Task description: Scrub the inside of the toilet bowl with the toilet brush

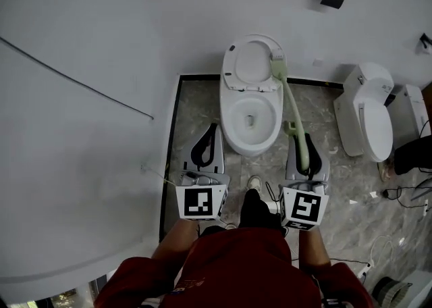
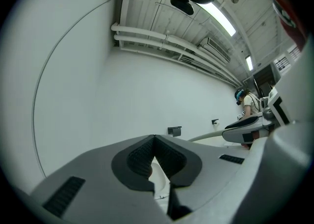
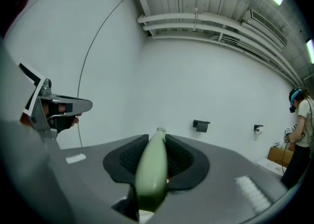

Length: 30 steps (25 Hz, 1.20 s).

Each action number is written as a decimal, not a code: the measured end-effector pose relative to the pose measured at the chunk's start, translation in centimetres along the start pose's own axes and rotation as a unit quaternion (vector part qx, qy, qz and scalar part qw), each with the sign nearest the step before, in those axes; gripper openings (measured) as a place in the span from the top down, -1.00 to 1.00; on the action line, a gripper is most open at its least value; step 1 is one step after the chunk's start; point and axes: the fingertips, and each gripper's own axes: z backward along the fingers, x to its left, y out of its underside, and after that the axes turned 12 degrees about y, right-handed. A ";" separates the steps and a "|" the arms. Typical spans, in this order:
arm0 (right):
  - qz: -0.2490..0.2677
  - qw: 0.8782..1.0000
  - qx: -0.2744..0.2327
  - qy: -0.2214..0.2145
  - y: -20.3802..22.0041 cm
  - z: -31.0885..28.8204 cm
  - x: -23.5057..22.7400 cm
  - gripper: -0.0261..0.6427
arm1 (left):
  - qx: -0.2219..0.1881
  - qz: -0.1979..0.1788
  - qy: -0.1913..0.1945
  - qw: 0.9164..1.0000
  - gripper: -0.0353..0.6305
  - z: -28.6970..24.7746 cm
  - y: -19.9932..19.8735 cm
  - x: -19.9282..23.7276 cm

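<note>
Red shirt (image 1: 236,266) and two bare forearms fill the bottom of the head view, both arms held forward and level with each other, one on each side of the toilet. Each hand carries a grey plastic gripper topped by a cube with black-and-white square markers (image 1: 200,203).

On the left, the left gripper (image 1: 212,131) (image 2: 154,142) points at the bowl's left flank. Its ribbed black pads meet at the tips, with nothing held between them.

On the right, the right gripper (image 1: 301,139) (image 3: 157,137) is clamped on the toilet brush (image 1: 291,107) (image 3: 153,169). That is a smooth, pale green, gently curved handle. It runs away from the jaws along the bowl's right side, and its flat ribbed head (image 1: 278,65) lies against the right edge of the raised lid (image 1: 250,60).

The glossy white oval toilet bowl (image 1: 228,117) stands on grey veined marble floor (image 1: 196,107) against a plain white wall, well apart from a second, closed toilet (image 1: 368,121).
</note>
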 end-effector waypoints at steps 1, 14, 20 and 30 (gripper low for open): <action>-0.001 1.000 0.002 -0.002 0.0 -1.5 -0.2 0.57 | 0.002 0.000 0.001 1.000 0.88 -1.6 0.1 0.3; -0.034 0.998 0.030 -0.049 2.8 -16.4 -4.8 0.57 | 0.017 -0.009 -0.013 1.000 0.88 -17.6 0.6 1.5; -0.029 0.997 0.035 -0.065 4.0 -19.9 -4.8 0.57 | 0.034 -0.008 -0.021 0.999 0.88 -20.5 2.5 2.4; 0.017 0.993 0.077 -0.089 7.5 -22.0 -1.1 0.57 | 0.031 0.011 -0.017 0.999 0.88 -22.6 7.6 6.3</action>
